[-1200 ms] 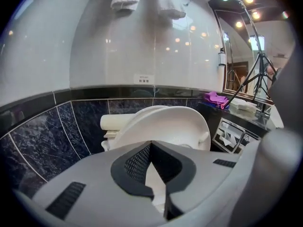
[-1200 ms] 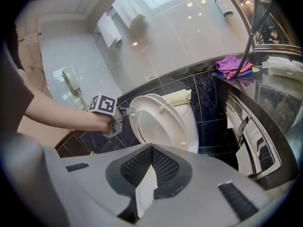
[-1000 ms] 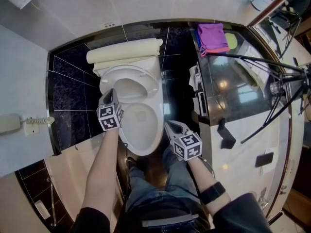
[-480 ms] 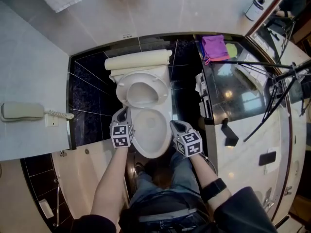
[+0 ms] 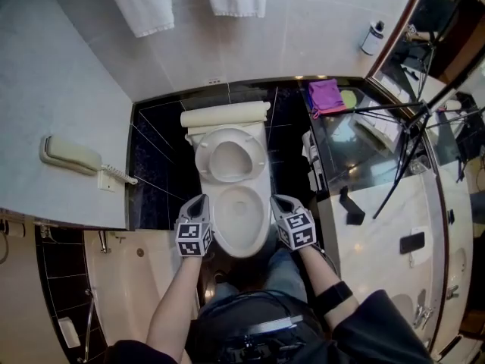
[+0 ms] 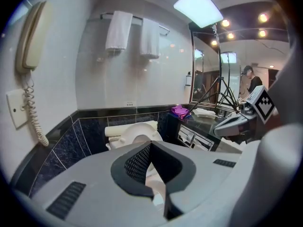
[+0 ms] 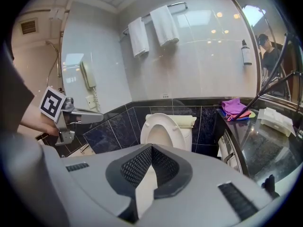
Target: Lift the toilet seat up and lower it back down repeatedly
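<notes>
So right now the person is standing over the toilet with the left gripper (image 5: 199,200) and the right gripper (image 5: 277,200) hanging on either side of the bowl (image 5: 241,250). The bowl is sitting between the two sets of fingers and a bit below them. Both pairs of fingers are pressed together with nothing between them, just a sliver of white porcelain showing through the notch in each gripper view. The seat (image 5: 258,158) is standing up, well ahead of the fingertips and leaning back towards the tank (image 5: 225,116), so nobody is touching it at all. My guess is this is the pause at the top of a cycle. With the seat resting against the back on its own, there's no need to be gripping anything. Keeping the fingers closed probably makes sense too, since a shut tip is handy for nudging or hooking the rim forward. Both grippers are pointing forward and down at the seat, so either one looks placed to reach ahead and tip it back down, though I can't say which one is going to do it.
</notes>
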`<action>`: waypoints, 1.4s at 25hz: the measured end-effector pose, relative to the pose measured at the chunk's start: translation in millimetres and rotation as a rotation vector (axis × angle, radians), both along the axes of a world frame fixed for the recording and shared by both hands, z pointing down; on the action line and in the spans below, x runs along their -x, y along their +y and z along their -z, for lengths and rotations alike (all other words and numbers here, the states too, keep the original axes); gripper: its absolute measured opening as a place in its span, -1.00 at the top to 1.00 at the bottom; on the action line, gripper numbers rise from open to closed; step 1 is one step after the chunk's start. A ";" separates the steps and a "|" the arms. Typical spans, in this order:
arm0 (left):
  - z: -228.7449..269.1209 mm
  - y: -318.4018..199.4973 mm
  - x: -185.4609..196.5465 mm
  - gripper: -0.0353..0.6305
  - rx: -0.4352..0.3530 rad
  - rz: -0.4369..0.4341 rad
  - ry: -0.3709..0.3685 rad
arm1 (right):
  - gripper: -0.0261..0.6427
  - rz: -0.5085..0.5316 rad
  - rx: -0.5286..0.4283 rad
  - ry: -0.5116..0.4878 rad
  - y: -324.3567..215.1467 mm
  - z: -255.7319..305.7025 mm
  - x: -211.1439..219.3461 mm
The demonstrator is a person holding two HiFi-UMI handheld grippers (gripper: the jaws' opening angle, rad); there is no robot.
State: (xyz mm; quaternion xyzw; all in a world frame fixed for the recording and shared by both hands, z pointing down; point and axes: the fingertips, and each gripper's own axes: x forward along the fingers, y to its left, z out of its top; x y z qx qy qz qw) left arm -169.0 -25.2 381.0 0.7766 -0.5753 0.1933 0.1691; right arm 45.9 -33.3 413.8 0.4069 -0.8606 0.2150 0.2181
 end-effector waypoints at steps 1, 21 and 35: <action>4.7 9.9 2.7 0.89 -0.002 0.007 0.009 | 0.88 -0.003 -0.010 0.003 5.2 5.8 -1.3; 36.9 103.1 48.7 0.89 -0.047 0.011 0.034 | 0.88 -0.117 -0.029 0.071 74.9 17.3 -43.5; 30.4 80.8 41.3 0.89 -0.050 0.032 0.011 | 0.67 0.029 -0.185 0.388 3.6 30.2 -27.8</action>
